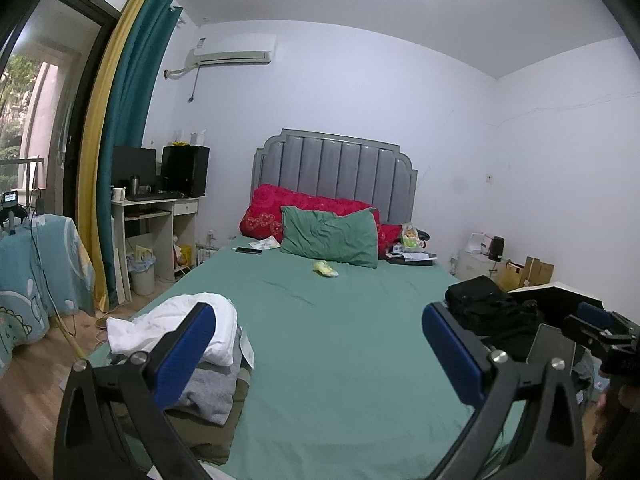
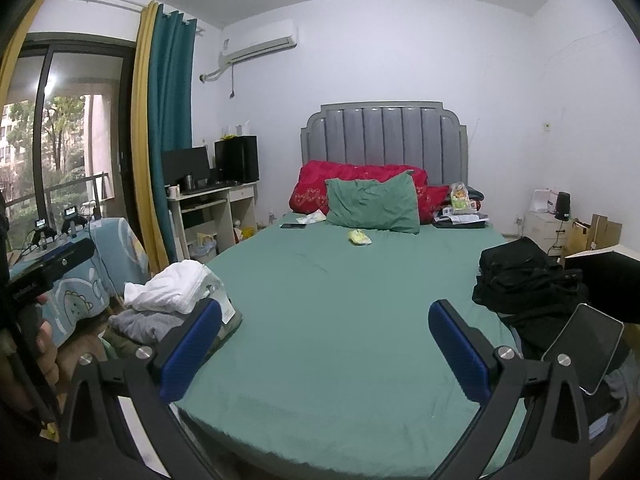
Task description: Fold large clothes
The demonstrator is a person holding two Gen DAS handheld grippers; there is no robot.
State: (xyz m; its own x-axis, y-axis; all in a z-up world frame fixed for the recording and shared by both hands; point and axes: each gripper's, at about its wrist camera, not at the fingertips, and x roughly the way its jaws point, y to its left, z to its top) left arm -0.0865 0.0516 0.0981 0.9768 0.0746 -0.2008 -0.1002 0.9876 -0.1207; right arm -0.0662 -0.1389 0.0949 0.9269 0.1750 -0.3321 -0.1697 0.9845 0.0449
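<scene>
A pile of clothes lies on the bed's near left corner: a crumpled white garment [image 1: 188,326] [image 2: 176,286] on top of a grey one [image 1: 208,392] [image 2: 144,322] and an olive one. A heap of black clothes [image 1: 492,312] [image 2: 524,276] lies at the bed's right edge. My left gripper [image 1: 320,360] is open and empty, held above the foot of the green bed sheet [image 1: 340,340], its left finger in front of the white pile. My right gripper [image 2: 326,354] is open and empty over the sheet [image 2: 340,300].
A green pillow [image 2: 372,206], red quilt [image 2: 352,178], phone [image 2: 293,225] and yellow packet [image 2: 360,237] lie near the headboard. A smartphone [image 2: 586,346] lies by the black clothes. A desk [image 2: 212,204] and a cloth-covered table [image 2: 100,272] stand on the left.
</scene>
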